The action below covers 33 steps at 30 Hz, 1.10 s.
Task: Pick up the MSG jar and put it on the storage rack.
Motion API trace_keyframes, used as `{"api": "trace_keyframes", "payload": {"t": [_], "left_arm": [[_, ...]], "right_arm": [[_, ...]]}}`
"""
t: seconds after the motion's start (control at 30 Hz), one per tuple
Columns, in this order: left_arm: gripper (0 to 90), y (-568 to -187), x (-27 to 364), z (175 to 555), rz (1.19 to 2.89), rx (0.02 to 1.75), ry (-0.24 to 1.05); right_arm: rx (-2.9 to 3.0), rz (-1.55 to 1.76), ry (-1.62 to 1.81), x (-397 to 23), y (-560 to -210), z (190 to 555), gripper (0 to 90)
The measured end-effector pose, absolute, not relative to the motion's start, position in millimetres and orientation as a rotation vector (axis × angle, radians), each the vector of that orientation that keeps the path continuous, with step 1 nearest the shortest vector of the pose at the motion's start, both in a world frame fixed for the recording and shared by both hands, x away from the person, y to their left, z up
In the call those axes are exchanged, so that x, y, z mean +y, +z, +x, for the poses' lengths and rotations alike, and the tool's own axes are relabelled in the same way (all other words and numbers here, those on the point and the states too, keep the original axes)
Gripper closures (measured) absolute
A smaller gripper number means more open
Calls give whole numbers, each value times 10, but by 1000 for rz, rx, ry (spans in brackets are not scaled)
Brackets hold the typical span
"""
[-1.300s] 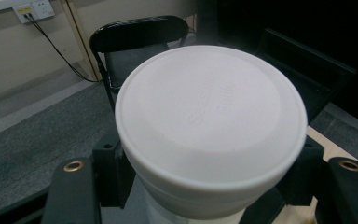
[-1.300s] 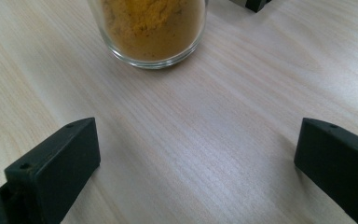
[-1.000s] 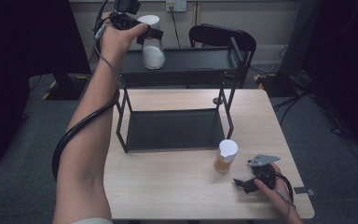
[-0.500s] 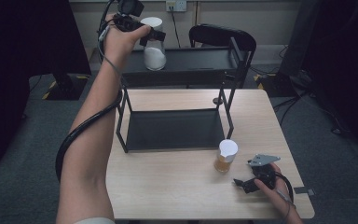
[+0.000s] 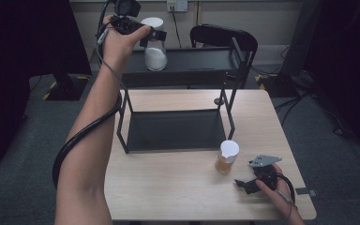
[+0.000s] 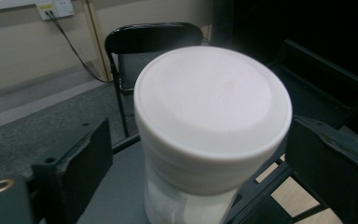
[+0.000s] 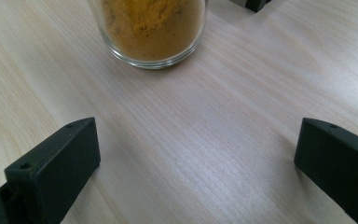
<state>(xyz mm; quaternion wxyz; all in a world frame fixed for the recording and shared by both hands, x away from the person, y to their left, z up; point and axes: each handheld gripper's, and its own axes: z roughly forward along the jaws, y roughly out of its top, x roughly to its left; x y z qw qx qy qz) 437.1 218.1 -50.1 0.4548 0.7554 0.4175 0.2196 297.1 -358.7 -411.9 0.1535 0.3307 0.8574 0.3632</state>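
Standing on the far-left top shelf [image 5: 192, 63] of the black rack, the white-lidded jar [image 5: 155, 44] sits between the left gripper [image 5: 153, 35] jaws, which have just been opening and clear it. Glass, smooth, likely breakable: grip below the lid. Right gripper [image 5: 243, 183] jaws are open near the orange jar [image 5: 226, 157] on the desk [image 5: 168, 187].

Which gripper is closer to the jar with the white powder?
Left. The left gripper has its open jaws around the white-powder jar on the shelf's top tier; the right gripper rests on the table.
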Motion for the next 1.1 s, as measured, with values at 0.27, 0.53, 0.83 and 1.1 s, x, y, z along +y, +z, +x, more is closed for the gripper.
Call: {"api": "trace_keyframes", "payload": {"t": [0.27,0.53,0.83,1.1], "left_arm": [[12,-624,2213,4232,1843,1011,529],[7,-754,2262,4062,1801,1003,521],[20,-956,2296,3947,1805,968,497],[23,-1080,2327,3865,1807,926,489]], "right_arm": [[2459,948,1041,-3587,-4119,2972,0],[2458,947,1041,-3588,-4120,2971,0],[2458,947,1041,-3587,-4120,2971,0],[2457,949,1040,-3586,-4120,2968,0]]}}
